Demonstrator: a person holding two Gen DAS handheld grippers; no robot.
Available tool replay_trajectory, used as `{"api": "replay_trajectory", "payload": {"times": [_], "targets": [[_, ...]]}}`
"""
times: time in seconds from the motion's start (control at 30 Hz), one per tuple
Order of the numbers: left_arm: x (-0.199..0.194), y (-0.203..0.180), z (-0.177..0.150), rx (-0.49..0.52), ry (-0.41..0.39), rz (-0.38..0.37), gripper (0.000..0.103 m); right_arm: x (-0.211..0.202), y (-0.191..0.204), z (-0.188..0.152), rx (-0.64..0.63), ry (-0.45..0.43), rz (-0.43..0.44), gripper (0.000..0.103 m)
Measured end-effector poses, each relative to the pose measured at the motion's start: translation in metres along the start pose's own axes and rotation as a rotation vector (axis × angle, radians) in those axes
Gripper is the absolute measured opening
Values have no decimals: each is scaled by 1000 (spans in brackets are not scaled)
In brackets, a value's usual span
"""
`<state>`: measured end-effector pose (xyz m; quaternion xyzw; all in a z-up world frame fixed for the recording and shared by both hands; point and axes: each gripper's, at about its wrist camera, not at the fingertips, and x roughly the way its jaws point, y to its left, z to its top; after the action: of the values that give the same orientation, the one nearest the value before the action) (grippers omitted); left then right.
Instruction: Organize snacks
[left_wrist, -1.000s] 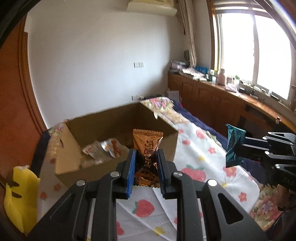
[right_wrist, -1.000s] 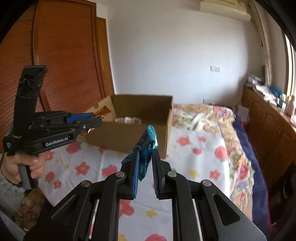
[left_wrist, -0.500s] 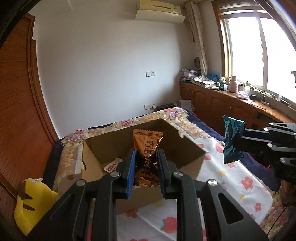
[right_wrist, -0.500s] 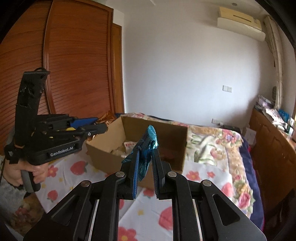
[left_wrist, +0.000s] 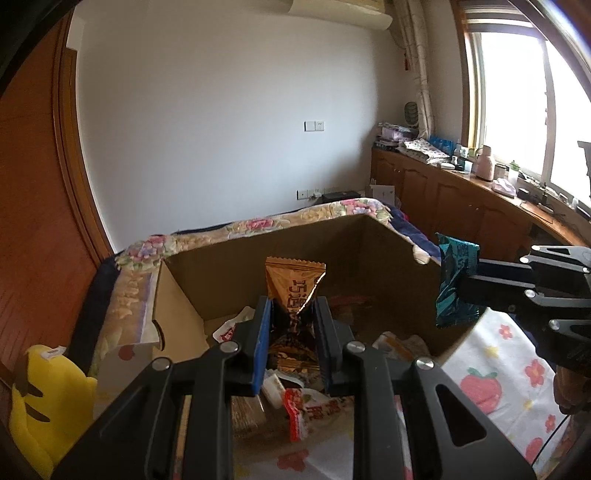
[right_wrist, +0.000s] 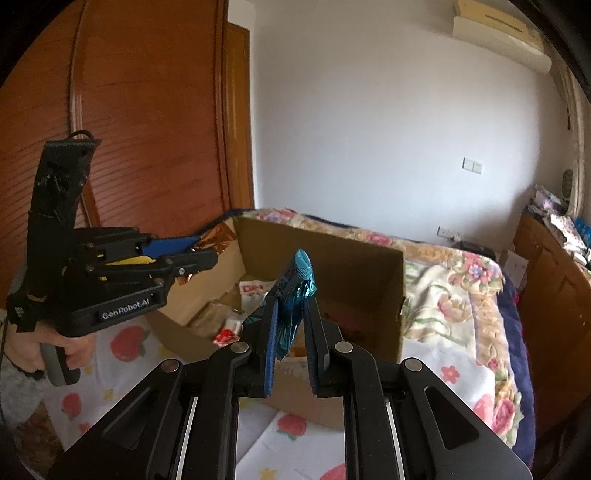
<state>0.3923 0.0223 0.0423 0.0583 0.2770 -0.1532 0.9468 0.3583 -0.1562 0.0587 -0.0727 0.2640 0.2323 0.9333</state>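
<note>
From the left wrist, the left gripper (left_wrist: 293, 332) is clamped on a brown snack packet (left_wrist: 295, 291), which stands upright between the fingers. The open cardboard box (left_wrist: 288, 243) lies directly beneath and ahead of the fingers, with wrapped snacks (left_wrist: 303, 406) already on its floor. The packet looks placed to drop straight in. Off to the right, the right gripper (left_wrist: 469, 286) holds a teal snack packet (left_wrist: 456, 284) at the box's right rim.

From the right wrist, the fingers pinch that teal snack packet (right_wrist: 291, 306), its long axis tilted up and away. The box (right_wrist: 369, 258) opening sits just ahead and below, resting on a floral bed sheet (right_wrist: 450, 302). The left gripper (right_wrist: 199, 254) reaches over the box's left edge, so both hands crowd the opening.
</note>
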Motion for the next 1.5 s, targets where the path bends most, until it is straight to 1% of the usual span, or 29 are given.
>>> {"api": "replay_trajectory", "payload": {"times": [0.17,0.33,0.43,0.63,0.73,0.83,0.87,0.93,1.13,1.3,1.5], "targets": [[16,5,-7,-17,11,1,21,31,-4,-4,0,39,1,11],[25,9,-13,-23,20,6,21,47,-2,-8,3,60,8,11],[27,9,-18,-28,23,10,21,52,3,-9,6,71,13,11],[30,12,-21,-28,13,10,24,63,-2,-10,7,78,10,11],[31,17,-21,-42,14,4,25,66,-6,-11,27,79,22,13],[29,18,-20,-39,9,12,25,68,-9,-12,37,75,26,14],[27,18,-19,-39,5,16,25,68,-10,-12,39,75,27,17],[24,18,-18,-42,0,18,26,69,-10,-11,45,77,27,18],[6,11,-14,-29,-12,37,26,53,-8,-10,58,66,13,18],[-26,1,-10,-16,-39,49,26,21,-3,-5,58,38,-4,18],[-69,-14,-12,-1,-73,56,27,-27,12,-4,53,-3,-25,18]]}}
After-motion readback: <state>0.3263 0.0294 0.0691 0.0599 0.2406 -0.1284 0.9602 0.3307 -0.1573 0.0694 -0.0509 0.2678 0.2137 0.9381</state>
